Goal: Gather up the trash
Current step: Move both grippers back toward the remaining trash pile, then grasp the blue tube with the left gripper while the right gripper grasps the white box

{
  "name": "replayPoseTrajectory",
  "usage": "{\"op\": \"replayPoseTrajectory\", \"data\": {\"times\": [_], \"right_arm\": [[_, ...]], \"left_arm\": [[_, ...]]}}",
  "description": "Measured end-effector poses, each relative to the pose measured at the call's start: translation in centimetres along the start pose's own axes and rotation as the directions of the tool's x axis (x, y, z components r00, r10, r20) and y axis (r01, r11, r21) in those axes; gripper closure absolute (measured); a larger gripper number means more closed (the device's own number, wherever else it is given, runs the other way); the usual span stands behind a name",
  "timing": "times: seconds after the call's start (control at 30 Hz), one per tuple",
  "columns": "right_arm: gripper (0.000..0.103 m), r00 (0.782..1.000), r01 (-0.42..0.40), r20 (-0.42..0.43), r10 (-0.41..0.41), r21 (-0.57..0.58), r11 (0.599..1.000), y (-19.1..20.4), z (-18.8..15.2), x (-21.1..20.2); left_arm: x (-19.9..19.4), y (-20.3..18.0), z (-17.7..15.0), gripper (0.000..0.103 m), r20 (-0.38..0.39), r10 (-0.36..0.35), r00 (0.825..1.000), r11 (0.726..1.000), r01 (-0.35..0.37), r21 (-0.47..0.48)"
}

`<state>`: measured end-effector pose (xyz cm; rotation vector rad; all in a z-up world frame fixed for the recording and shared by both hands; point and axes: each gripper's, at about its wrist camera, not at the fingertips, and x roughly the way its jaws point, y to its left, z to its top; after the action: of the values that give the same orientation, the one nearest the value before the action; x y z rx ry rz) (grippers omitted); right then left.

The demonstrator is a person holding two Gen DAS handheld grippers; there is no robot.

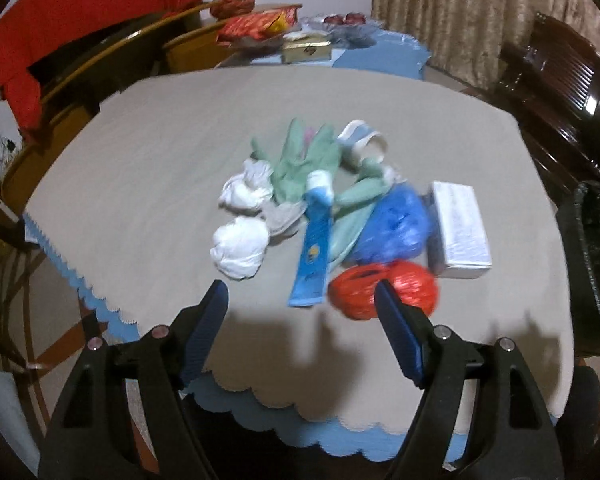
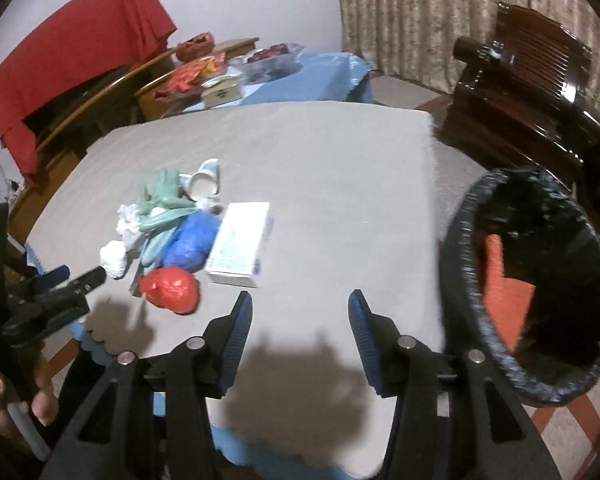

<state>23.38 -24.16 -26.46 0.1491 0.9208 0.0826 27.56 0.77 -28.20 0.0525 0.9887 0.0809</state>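
A heap of trash lies on the grey-clothed table (image 1: 172, 140): two white tissue wads (image 1: 240, 246), green gloves (image 1: 300, 160), a blue tube (image 1: 314, 248), a blue bag (image 1: 396, 228), a red bag (image 1: 414, 284), a white box (image 1: 458, 228) and a tipped cup (image 1: 362, 142). My left gripper (image 1: 300, 286) is open above the table's near edge, just short of the tube and red bag, holding nothing. My right gripper (image 2: 300, 296) is open over bare cloth, with the white box (image 2: 240, 240) and red bag (image 2: 170, 288) ahead to its left. The black-lined bin (image 2: 456, 240) stands right of the table with something red inside.
A hand (image 2: 20, 392) holds the left gripper (image 2: 74, 276) at the left edge. Behind the table is a blue-clothed table (image 2: 320, 76) with snack packets and a small box. A dark wooden chair (image 2: 532, 80) stands far right; a red cloth (image 2: 72, 60) hangs far left.
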Motion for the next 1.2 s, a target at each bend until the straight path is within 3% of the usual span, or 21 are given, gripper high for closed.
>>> {"op": "replayPoseTrajectory", "data": {"times": [0.3,0.37,0.63,0.77,0.83,0.93,1.1,1.2], "right_arm": [[0.053,0.999,-0.003,-0.047,0.003,-0.002,1.0,4.2,0.2,5.5],[0.053,0.998,-0.004,-0.061,0.003,-0.008,1.0,5.0,0.4,6.8],[0.051,0.996,-0.002,-0.084,0.0,-0.016,1.0,6.4,1.1,9.4],[0.047,0.996,0.004,-0.092,-0.006,-0.016,1.0,6.8,1.4,10.5],[0.047,0.995,0.009,-0.098,-0.01,-0.017,1.0,6.9,1.5,11.0],[0.046,0.994,0.014,-0.107,-0.017,-0.022,1.0,7.1,1.6,11.9],[0.039,0.993,0.036,-0.112,-0.038,-0.019,0.999,7.1,1.9,12.9],[0.037,0.992,0.043,-0.121,-0.046,-0.02,0.999,7.3,1.9,13.6]], "left_arm": [[4.1,0.8,-0.1,0.03,-0.052,-0.052,0.997,0.999,0.052,0.015],[5.0,0.9,-0.2,0.034,-0.07,-0.05,0.996,0.998,0.052,0.018],[7.9,1.5,-0.1,0.037,-0.119,-0.064,0.991,0.997,0.067,0.023],[8.9,2.0,-0.4,0.053,-0.147,-0.07,0.987,0.997,0.072,0.01],[9.3,2.4,-0.4,0.071,-0.16,-0.08,0.984,0.997,0.081,-0.001],[9.1,2.7,-0.7,0.085,-0.146,-0.093,0.985,0.996,0.094,0.0],[8.1,3.2,-0.1,0.098,-0.102,-0.114,0.988,0.993,0.114,-0.01],[7.7,3.4,0.0,0.1,-0.093,-0.136,0.986,0.991,0.135,-0.016]]}}
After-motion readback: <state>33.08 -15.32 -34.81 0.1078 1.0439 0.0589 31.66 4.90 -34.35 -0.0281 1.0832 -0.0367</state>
